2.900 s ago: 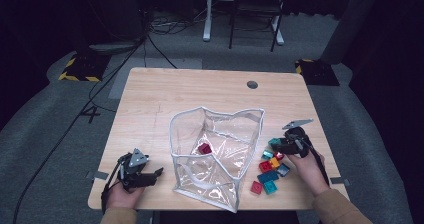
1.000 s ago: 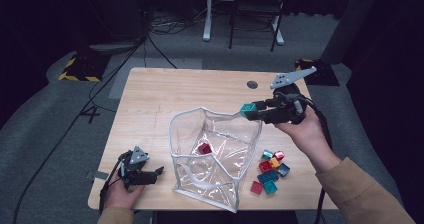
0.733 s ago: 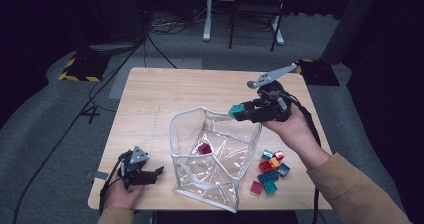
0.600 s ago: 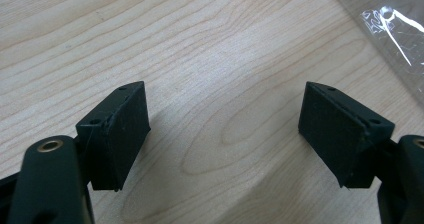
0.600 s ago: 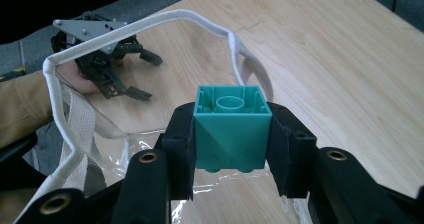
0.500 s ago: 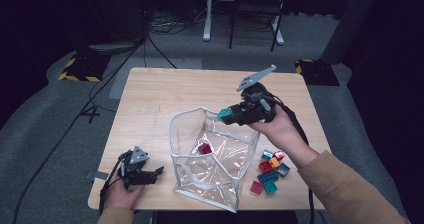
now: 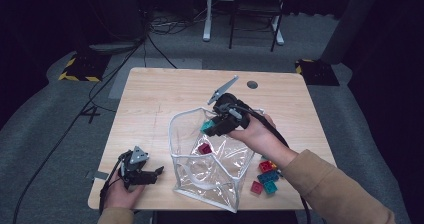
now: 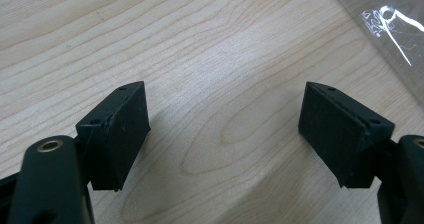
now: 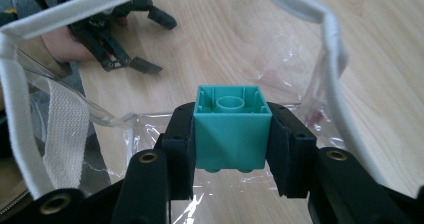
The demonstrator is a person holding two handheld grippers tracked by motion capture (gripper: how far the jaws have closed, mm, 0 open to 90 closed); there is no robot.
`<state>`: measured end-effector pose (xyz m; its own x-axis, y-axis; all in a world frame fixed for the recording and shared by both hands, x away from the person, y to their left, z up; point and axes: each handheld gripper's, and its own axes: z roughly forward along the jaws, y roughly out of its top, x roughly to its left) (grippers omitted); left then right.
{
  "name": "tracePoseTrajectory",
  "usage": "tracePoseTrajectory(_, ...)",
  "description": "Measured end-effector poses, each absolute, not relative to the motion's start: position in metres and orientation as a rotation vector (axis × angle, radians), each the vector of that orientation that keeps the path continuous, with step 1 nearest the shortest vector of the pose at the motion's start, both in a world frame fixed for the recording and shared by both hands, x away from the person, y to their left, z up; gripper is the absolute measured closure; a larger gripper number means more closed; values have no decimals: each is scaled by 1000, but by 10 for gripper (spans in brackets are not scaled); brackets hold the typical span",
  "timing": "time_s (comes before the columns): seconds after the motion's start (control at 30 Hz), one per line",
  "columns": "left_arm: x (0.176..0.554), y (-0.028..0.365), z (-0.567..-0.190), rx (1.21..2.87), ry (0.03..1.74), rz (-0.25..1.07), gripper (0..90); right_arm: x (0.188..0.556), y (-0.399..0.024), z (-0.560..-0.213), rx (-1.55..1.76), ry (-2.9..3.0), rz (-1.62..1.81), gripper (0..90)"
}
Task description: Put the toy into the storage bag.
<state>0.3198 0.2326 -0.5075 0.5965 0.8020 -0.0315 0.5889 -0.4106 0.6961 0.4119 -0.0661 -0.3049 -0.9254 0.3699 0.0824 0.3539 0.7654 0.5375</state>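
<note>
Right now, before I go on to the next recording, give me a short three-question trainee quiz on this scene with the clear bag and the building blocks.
1. What does the right gripper hold?
2. True or false: the left gripper is shut on a block.
3. Which colour is the plastic block lying inside the clear plastic bag with white trim? A red, B yellow, C white.

Key
1. A teal plastic building block, clamped between its jaws above the bag's opening.
2. False: its jaws stand open over the bare wooden table.
3. A.
</note>
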Motion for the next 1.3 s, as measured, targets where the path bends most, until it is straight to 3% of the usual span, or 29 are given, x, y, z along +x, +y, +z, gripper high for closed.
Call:
tracePoseTrajectory(0.7, 320, 233, -507, 2144, 1098, 404, 207, 409, -40, -337, 552, 3020, 572, 583)
tracePoseTrajectory(0.8, 320, 233, -507, 2144, 1098, 404, 207, 411, -42, -336, 558, 3023, 623, 520)
tracePoseTrajectory(1.0, 320, 233, -508, 2142, 1099, 404, 206, 408, -57, -320, 568, 2970, 780, 476)
tracePoseTrajectory(1.3, 321, 233, -508, 2143, 1096, 405, 204, 388, -123, -286, 611, 2825, 1085, 460)
